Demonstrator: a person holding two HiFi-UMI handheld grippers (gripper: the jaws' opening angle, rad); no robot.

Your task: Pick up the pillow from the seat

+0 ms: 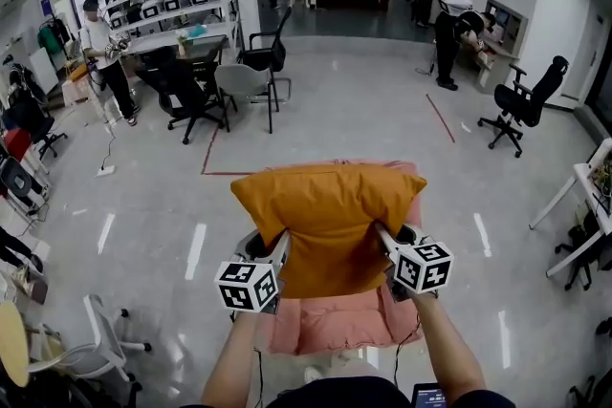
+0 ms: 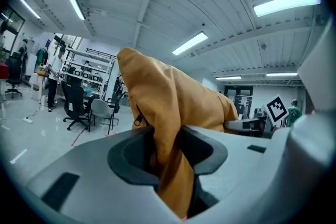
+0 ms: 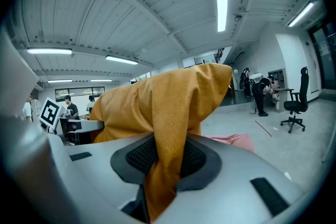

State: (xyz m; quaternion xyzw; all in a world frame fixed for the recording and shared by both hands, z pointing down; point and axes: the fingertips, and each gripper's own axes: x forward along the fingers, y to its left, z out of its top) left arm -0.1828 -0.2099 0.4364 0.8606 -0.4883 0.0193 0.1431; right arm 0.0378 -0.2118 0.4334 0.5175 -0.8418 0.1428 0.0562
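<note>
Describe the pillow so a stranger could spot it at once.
On the glossy floor, find the pink seat nearest the camera. Over it is the pillow, pinched at its sides by the left gripper and right gripper. It alone is mustard-orange; the seat is pink, the office chairs dark or grey.

The pillow (image 1: 328, 225) hides most of the pink seat (image 1: 330, 320).

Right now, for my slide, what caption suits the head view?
The left gripper and right gripper each pinch a side of the orange pillow, held above the pink seat.
</note>
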